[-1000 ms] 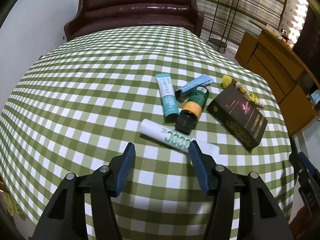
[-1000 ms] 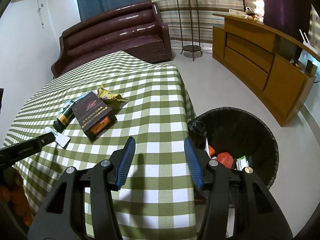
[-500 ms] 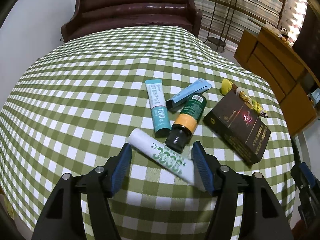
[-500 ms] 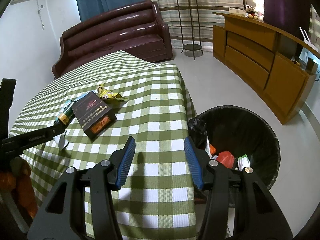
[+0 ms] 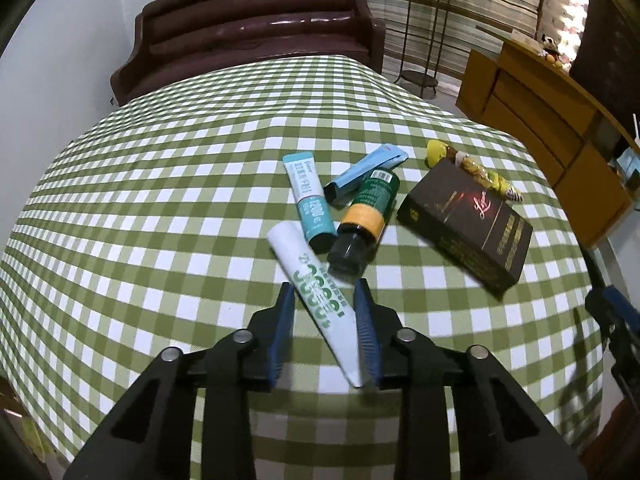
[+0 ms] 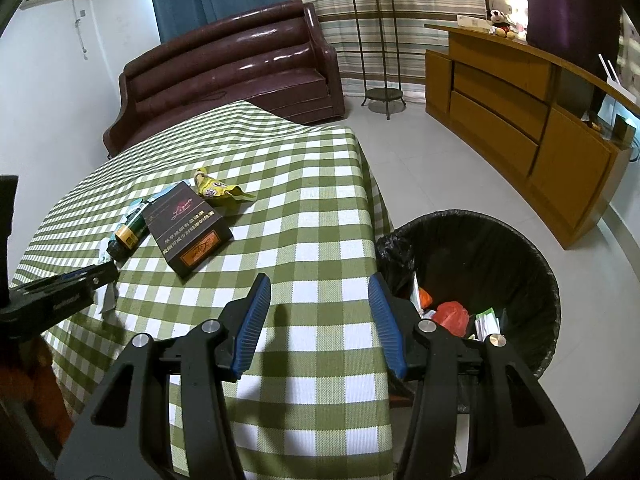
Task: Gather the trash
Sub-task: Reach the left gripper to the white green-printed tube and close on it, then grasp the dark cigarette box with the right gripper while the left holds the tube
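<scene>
A white tube with green print (image 5: 320,296) lies slanted between the blue pads of my left gripper (image 5: 322,286), whose jaws are closing on it. The left pad's tip touches its side and the right pad (image 5: 366,332) meets its flat end. Just beyond lie a teal tube (image 5: 310,200), a light blue tube (image 5: 362,174), a green bottle with an orange band (image 5: 366,216), a dark box (image 5: 466,228) and a yellow wrapper (image 5: 476,172). My right gripper (image 6: 318,280) hangs open and empty over the table's near corner, beside the black-lined bin (image 6: 516,236).
The green checked tablecloth (image 6: 320,220) ends right next to the bin, which holds several scraps (image 6: 452,314). A brown sofa (image 6: 228,68) stands behind the table. A wooden cabinet (image 6: 520,120) and a plant stand (image 6: 376,48) line the far right.
My left gripper came closer to the white tube, and its jaws narrowed from wide apart to touching the tube on both sides. The right gripper has not moved.
</scene>
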The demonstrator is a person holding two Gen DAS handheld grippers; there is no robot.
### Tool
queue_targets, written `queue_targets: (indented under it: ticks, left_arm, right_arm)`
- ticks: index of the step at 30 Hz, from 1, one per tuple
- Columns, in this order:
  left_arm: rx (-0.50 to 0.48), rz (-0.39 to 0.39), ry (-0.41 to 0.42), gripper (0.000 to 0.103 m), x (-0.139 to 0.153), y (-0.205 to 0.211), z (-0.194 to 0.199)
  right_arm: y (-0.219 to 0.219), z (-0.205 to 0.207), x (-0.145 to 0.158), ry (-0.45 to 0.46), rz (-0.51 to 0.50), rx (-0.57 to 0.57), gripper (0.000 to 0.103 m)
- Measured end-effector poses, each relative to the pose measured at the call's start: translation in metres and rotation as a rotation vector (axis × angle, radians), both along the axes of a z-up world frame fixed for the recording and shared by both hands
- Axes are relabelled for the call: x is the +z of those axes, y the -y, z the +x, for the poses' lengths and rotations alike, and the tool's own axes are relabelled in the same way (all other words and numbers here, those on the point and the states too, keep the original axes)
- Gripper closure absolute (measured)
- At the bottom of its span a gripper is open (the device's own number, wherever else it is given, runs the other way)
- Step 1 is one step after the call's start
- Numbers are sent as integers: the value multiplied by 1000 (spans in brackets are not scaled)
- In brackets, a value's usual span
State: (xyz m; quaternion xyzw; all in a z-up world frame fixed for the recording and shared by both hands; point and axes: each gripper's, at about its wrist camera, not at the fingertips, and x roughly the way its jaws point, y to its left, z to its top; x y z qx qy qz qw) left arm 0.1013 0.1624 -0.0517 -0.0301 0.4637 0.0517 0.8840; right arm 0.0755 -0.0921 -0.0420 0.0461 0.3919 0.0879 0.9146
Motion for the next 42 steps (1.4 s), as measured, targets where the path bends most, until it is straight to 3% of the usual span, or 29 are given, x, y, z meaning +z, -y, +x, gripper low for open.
queue_targets:
  ticks: [11, 13, 18, 30, 33, 42]
  left_arm:
    - [0, 5, 8, 70, -1, -7, -10]
    - [-6, 30, 17, 79, -1, -6, -12]
    - [-22, 39, 34, 85, -2, -9, -17]
    - [3, 43, 73, 86, 10, -43, -34]
    - [21, 44, 84, 86, 13, -56, -37]
    - [68, 31, 98, 86, 14, -89, -38]
  right_arm:
    - [0, -1, 1, 0, -5, 2, 53]
    - [0, -1, 1, 0, -8, 3, 53]
    - [-1, -2, 1, -1, -15, 5, 53]
    - [-25, -6, 12, 15, -37, 53, 53]
    - [-38, -3, 14, 18, -40, 93, 44]
    - [-76, 20, 14, -2, -78, 193, 34]
